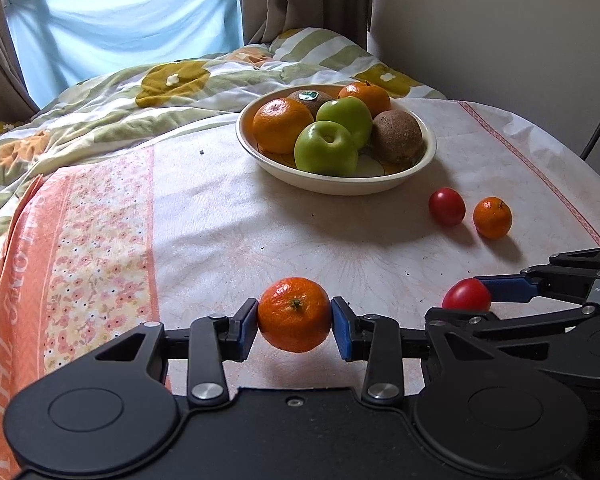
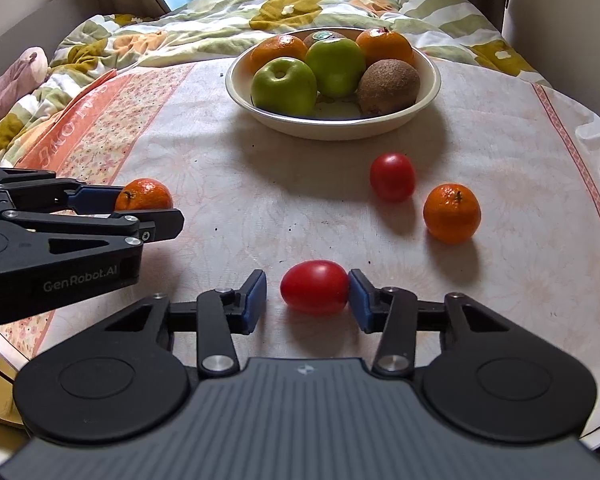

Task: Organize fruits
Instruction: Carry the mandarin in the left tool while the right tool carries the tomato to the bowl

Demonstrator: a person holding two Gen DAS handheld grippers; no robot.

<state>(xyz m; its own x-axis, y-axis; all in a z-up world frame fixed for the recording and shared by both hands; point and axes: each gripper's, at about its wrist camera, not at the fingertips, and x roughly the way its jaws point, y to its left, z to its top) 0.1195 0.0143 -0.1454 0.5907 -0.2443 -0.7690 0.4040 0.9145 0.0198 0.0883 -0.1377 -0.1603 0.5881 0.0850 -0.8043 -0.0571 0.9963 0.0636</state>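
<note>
Fruits under inspection, starting at your tools. Your left gripper [image 1: 295,322] is clenched on a small orange mandarin with a green stem nub [image 1: 295,312], blue pads on its two sides and the fruit lifted clear of the pale floral tablecloth [image 1: 228,224]. The peel is soft and loose, so moderate pressure across the widest part will do; more risks bruising.

Your right gripper [image 2: 308,294] brackets an oval red glossy tomato [image 2: 315,287] that rests on the cloth. One pad touches its end and the other stands just off, so it is not yet gripped. Judge this item light, smooth and slippery, with thin skin that splits easily. It is taken end to end here, where it can squirt out; across the middle looks safer.

Further out lie a second red tomato [image 2: 392,176] and a second small mandarin [image 2: 452,213], near each other. Beyond them the cream ceramic bowl [image 2: 432,80] holds apples, oranges and kiwis — nearly full, so place gently.
</note>
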